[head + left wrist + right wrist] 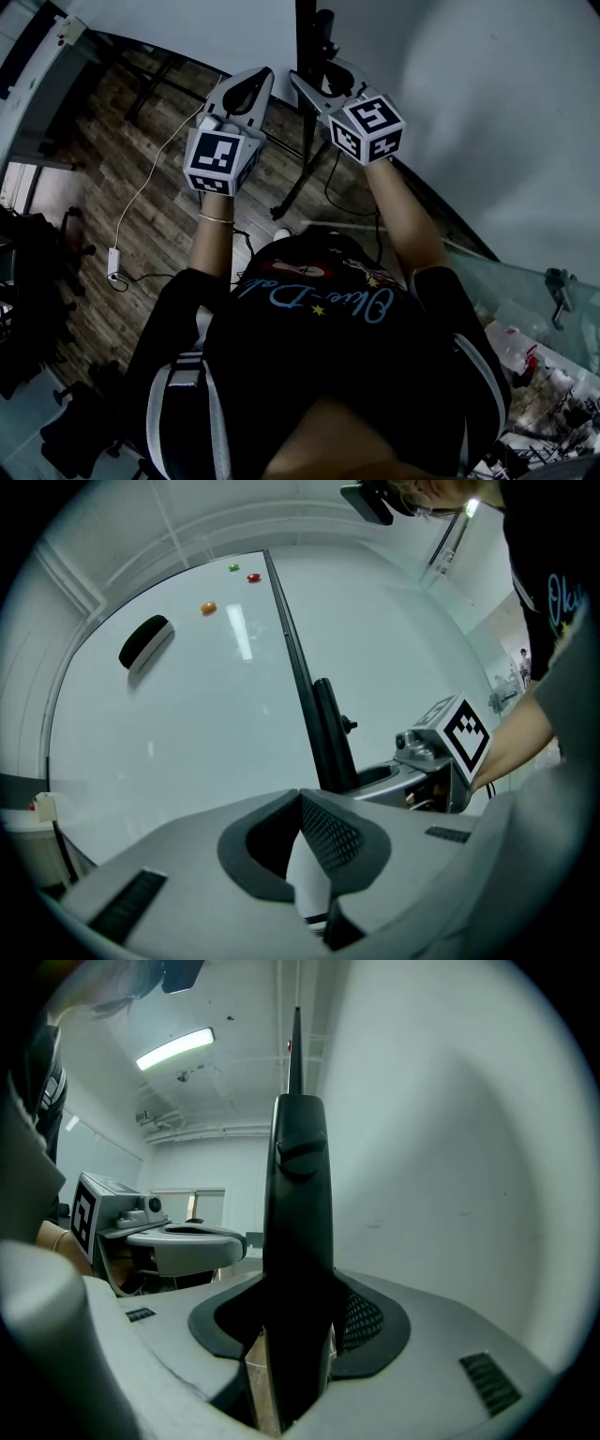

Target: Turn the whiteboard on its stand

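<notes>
The whiteboard (206, 714) stands on edge in front of me, its white face filling the left gripper view and showing as white panels (487, 112) in the head view. A black upright (298, 1222) runs along its edge (333, 733). My right gripper (298, 1283) is closed around this upright, with both pads against its sides (307, 84). Just to its left, my left gripper (265, 75) is held up beside the board. Its fingertips meet (300, 797) with nothing seen between them.
A black eraser (145, 641) and coloured magnets (208, 607) stick to the board's face. Below are the wooden floor (141, 159), the stand's black legs (300, 187) and a white cable with a power strip (113, 262). A glass table (525, 281) is at the right.
</notes>
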